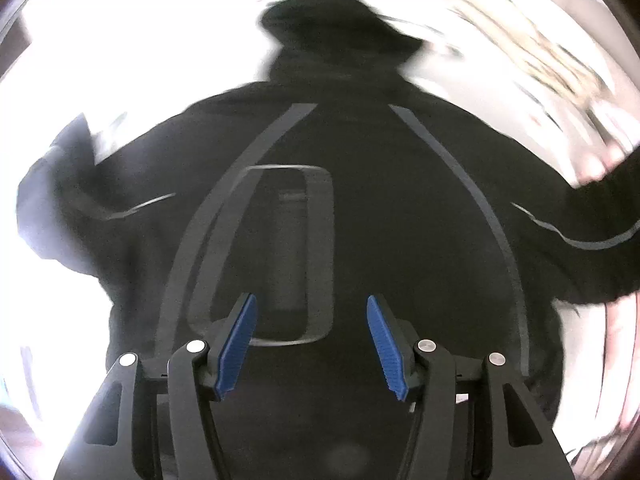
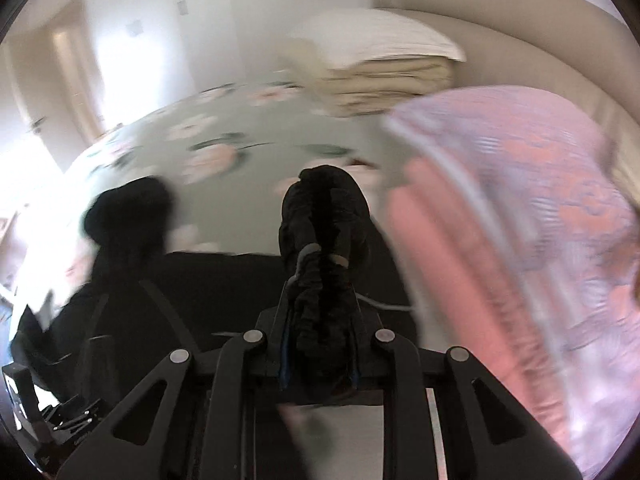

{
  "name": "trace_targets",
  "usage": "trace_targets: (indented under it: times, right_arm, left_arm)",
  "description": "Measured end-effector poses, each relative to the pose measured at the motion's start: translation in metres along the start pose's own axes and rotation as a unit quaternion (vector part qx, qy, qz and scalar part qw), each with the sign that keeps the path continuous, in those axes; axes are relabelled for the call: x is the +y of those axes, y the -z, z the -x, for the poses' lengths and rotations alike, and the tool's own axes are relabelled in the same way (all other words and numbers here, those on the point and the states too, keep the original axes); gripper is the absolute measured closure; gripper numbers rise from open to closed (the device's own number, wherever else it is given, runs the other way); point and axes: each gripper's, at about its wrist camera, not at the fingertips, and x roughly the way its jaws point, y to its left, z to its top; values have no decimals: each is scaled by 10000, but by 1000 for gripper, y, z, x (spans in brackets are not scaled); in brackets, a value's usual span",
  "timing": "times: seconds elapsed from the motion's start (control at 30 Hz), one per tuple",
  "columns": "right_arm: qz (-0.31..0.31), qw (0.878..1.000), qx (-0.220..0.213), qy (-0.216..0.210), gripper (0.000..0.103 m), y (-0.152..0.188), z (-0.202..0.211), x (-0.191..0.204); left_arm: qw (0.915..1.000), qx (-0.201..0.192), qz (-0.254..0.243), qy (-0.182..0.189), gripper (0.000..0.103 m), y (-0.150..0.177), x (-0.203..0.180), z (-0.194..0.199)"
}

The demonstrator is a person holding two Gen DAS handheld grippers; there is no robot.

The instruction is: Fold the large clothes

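Right tool (image 2: 318, 344) clamps bunched black jacket (image 2: 320, 216); left tool (image 1: 312, 344) gapes empty above it.

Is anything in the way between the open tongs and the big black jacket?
Nothing visible is. The left tongs stand open right above the black jacket, which is spread out under them, with only air between. The right tongs are already shut on a bunched fold of the jacket.

Right wrist view: I see a bed with a pale green floral sheet (image 2: 224, 136), a stack of folded cream bedding (image 2: 376, 68) at its far end, and a pink and lilac patterned quilt (image 2: 520, 216) at right, all blurred.
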Motion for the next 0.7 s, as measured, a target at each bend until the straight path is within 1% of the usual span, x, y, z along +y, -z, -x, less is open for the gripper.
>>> trace_targets:
  times: [0.07, 0.17, 0.2, 0.27, 0.33, 0.37, 0.4, 0.43, 0.5, 0.57, 0.63, 0.7]
  right_arm:
    - [130, 9993, 24, -343, 80, 7, -2, 41]
    - [354, 9953, 162, -887, 80, 19, -15, 117]
    - [454, 9935, 206, -1021, 80, 23, -18, 142]
    - [687, 9903, 249, -1180, 80, 35, -24, 186]
    - [840, 9856, 435, -1401, 80, 46, -38, 225]
    - [964, 9813, 580, -1561, 80, 56, -47, 249]
    - [1043, 9786, 642, -1651, 80, 66, -51, 267]
    - [1242, 9734, 752, -1775, 80, 79, -61, 294]
    - [1532, 9655, 907, -1900, 80, 104, -67, 333]
    - [1746, 9555, 1265, -2012, 80, 134, -91, 370]
    - [1890, 9499, 1522, -1968, 80, 158, -115, 391]
    - [2086, 9413, 1882, -1873, 78, 182, -146, 407]
  left_arm:
    - [9995, -18, 302, -112, 45, 1, 46, 9]
    - [9967, -258, 624, -446, 45, 6, 95, 28]
    - [9945, -379, 759, -609, 45, 7, 110, 34]
    - [9912, -464, 1005, -730, 45, 7, 140, 42]
    - [9893, -492, 1159, -739, 45, 10, 159, 45]
    - [9884, -505, 1213, -755, 45, 11, 169, 47]
    - [9879, -511, 1235, -781, 45, 12, 172, 46]
    - [9873, -520, 1264, -810, 45, 11, 178, 44]
    - [9866, -496, 1315, -829, 45, 14, 194, 40]
    - [9857, -464, 1385, -845, 45, 19, 209, 37]
    - [9852, -400, 1445, -834, 45, 20, 212, 29]
    - [9849, -342, 1494, -807, 45, 22, 220, 24]
